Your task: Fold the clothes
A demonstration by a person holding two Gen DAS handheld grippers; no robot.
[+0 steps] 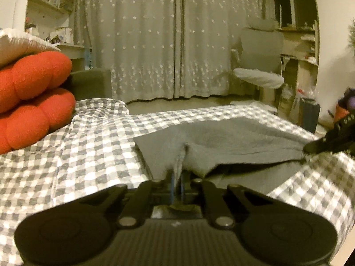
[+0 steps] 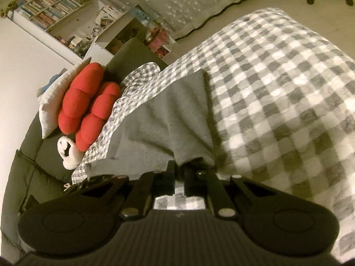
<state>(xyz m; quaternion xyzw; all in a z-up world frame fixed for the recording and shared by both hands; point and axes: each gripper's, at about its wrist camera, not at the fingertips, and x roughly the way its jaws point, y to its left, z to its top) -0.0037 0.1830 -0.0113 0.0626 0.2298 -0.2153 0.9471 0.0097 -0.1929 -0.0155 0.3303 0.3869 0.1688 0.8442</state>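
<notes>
Two grippers are closed on one grey garment (image 1: 221,139): the left gripper (image 1: 180,170) pinches a bunched edge of it, and the right gripper (image 2: 180,166) clamps another gathered part of the same edge. The garment lies on the checked bedcover (image 1: 88,137), part of it raised off the cover, so I judge the fold only begun, with no neat layers yet. The cloth looks soft, fleecy and thick. Beyond the garment are puffy red cushions (image 2: 88,104), then a star-patterned curtain (image 1: 155,44).

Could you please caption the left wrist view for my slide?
Left gripper shut on the grey garment, lying on a checked bedspread.
</notes>
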